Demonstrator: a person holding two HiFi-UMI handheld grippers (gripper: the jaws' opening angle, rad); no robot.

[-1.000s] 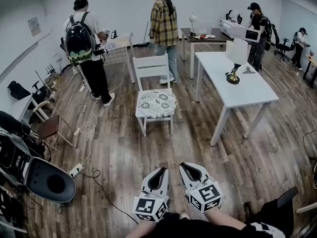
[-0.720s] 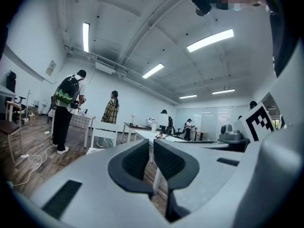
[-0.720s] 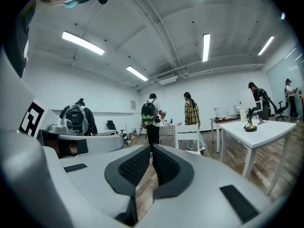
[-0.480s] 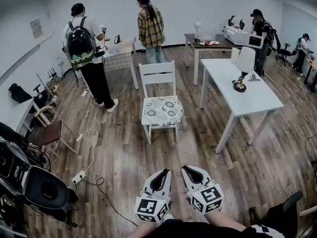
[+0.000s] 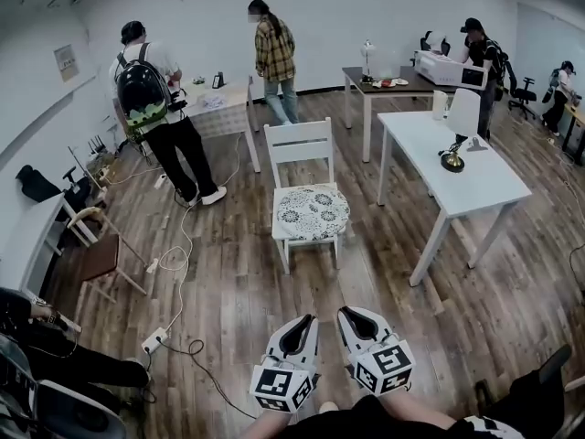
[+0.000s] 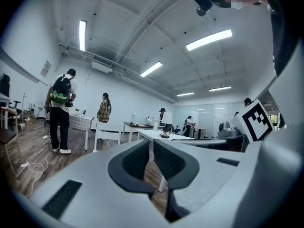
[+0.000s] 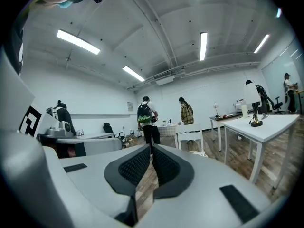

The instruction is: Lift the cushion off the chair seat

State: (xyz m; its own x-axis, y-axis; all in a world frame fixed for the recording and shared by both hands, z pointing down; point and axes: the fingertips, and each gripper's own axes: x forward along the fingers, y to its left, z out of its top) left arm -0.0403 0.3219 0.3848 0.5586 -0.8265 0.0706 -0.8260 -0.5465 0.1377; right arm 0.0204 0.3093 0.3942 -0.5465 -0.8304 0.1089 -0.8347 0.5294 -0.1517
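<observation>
A white wooden chair (image 5: 300,144) stands mid-room on the wood floor, some way ahead of me. On its seat lies a round-cornered cushion (image 5: 313,213) with a floral pattern. My left gripper (image 5: 301,322) and right gripper (image 5: 351,313) are side by side low in the head view, well short of the chair, both shut and holding nothing. Past the shut left gripper (image 6: 151,148) the left gripper view shows the chair (image 6: 106,133) far off. In the right gripper view the chair (image 7: 189,137) stands beyond the shut right gripper (image 7: 152,154), and an edge of the cushion (image 7: 195,153) shows.
To the right of the chair stands a white table (image 5: 475,186) with a lamp (image 5: 454,131). A person with a backpack (image 5: 146,90) and a person in a plaid shirt (image 5: 272,53) stand at a back table. Cables and a power strip (image 5: 154,339) lie left, near a small chair (image 5: 99,254).
I have come closer to the chair, which now sits lower and further right in the head view. The plaid-shirted person has walked off toward the back left. Both grippers stay shut.
</observation>
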